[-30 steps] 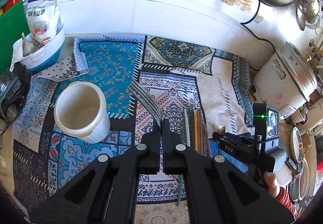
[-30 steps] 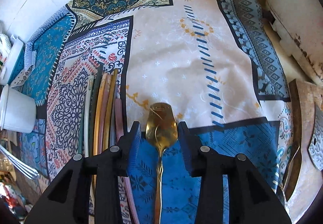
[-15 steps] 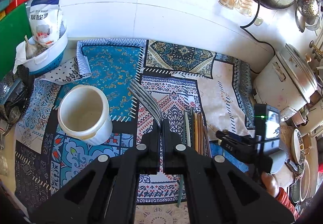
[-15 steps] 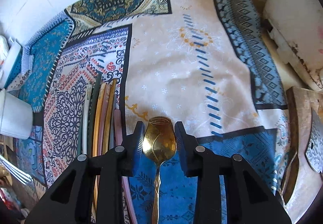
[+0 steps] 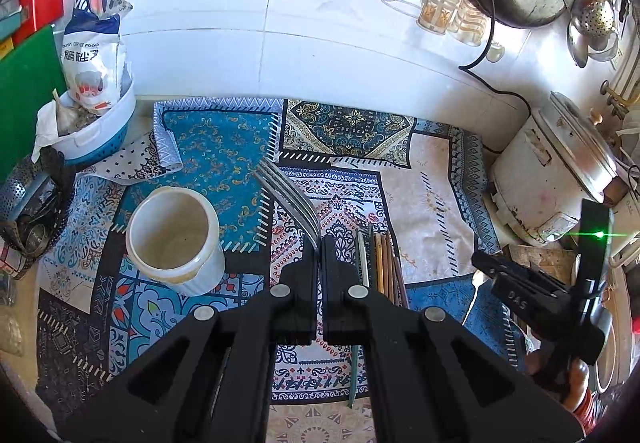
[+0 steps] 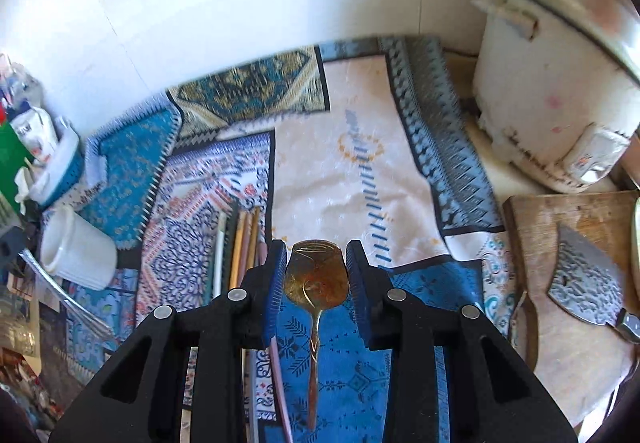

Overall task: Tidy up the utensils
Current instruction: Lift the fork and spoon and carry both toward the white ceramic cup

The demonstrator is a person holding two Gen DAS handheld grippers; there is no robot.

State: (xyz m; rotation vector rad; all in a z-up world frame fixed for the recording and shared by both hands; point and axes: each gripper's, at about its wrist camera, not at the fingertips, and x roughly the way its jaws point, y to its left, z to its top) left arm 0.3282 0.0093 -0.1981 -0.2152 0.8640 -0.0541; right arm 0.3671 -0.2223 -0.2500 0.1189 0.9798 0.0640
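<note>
My left gripper (image 5: 320,243) is shut on a bundle of steel forks (image 5: 286,195), which stick out up and to the left over the patterned cloth. A white ribbed cup (image 5: 172,239) stands upright just left of them, empty inside. Several chopsticks (image 5: 382,263) lie side by side on the cloth to the right of the left gripper. My right gripper (image 6: 316,267) is shut on the bowl of a gold spoon (image 6: 316,279), held between the blue pads (image 6: 275,283). The spoon is off the cloth and its handle hangs down. The cup (image 6: 76,255) and chopsticks (image 6: 244,239) lie to its left.
A white rice cooker (image 6: 560,83) stands at the right with a black cord along the wall. A wooden board (image 6: 532,243) bearing a cleaver (image 6: 580,271) lies beside it. A white-and-blue basket (image 5: 96,123) with a bag sits at the back left, next to a perforated metal holder (image 5: 32,211).
The right gripper's pads have closed onto the spoon's bowl and the gripper has risen with the spoon, tilting up to show more wall. The left gripper with its forks has hardly moved.
</note>
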